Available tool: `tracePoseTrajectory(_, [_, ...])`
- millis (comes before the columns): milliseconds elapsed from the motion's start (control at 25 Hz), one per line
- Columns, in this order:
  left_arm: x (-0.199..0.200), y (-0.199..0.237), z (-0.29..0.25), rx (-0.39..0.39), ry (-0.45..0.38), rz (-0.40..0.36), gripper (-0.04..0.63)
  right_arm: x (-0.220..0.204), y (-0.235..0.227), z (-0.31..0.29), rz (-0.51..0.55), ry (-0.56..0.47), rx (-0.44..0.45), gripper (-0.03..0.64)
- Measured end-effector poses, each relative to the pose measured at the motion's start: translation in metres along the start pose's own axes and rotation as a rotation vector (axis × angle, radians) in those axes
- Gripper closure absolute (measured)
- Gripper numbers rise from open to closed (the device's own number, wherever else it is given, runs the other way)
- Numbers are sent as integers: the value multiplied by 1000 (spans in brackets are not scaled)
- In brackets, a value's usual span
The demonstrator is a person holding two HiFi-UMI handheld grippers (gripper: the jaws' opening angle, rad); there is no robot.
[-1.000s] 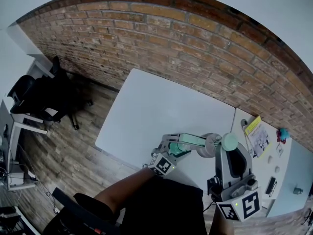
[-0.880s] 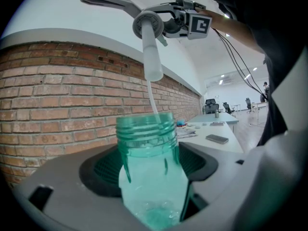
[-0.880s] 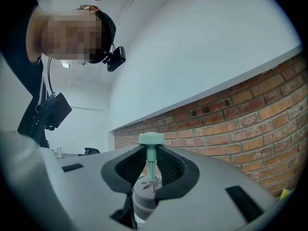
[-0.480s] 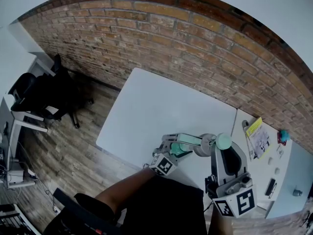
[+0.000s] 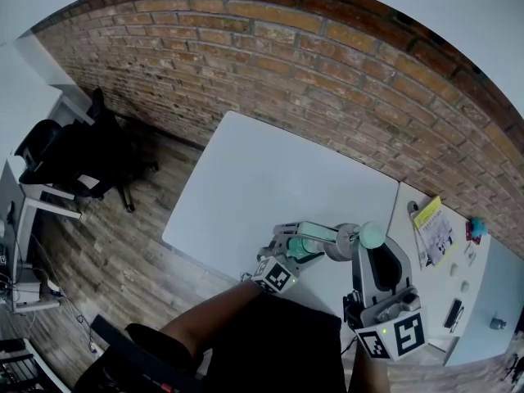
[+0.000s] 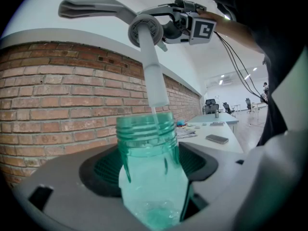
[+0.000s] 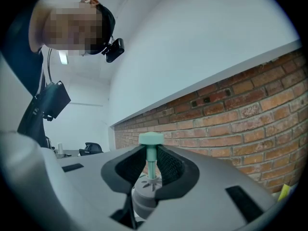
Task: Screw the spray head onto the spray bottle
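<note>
Clamping the translucent green spray bottle (image 6: pixel 151 186), threaded neck bare, the left gripper's (image 5: pixel 309 242) jaws are holding it above the white table (image 5: pixel 270 178). The right gripper's (image 5: pixel 370 256) jaws are pinching the grey-collared spray head (image 6: pixel 146 30) at the neck's twelve o'clock, its white tube entering the neck.

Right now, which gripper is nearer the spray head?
Right. The right gripper is shut on the spray head; the left gripper holds the spray bottle below it.

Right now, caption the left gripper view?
Left gripper holds the teal spray bottle, the spray head's dip tube inside its neck.
</note>
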State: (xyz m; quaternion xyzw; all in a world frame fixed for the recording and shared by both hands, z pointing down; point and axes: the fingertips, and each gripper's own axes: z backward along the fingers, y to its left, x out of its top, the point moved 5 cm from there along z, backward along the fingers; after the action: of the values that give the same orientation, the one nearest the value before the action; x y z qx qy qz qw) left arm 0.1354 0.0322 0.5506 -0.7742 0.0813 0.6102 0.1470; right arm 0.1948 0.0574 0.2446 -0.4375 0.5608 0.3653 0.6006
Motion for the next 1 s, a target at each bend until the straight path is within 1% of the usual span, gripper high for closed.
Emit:
tracePoseTrajectory(80, [-3, -1, -1, -3, 2, -13, 256, -1, 0, 0, 3, 4, 1, 545])
tracePoseTrajectory(240, [3, 0, 0, 4, -3, 1, 256, -6, -1, -2, 10, 17, -3, 545])
tracePoseTrajectory(520, [-10, -3, -1, -5, -3, -23, 255, -11, 2, -4, 14, 31, 0, 545])
tracePoseTrajectory(1000, [-9, -1, 0, -14, -6, -11, 255, -22, 0, -2, -16, 49, -11, 545])
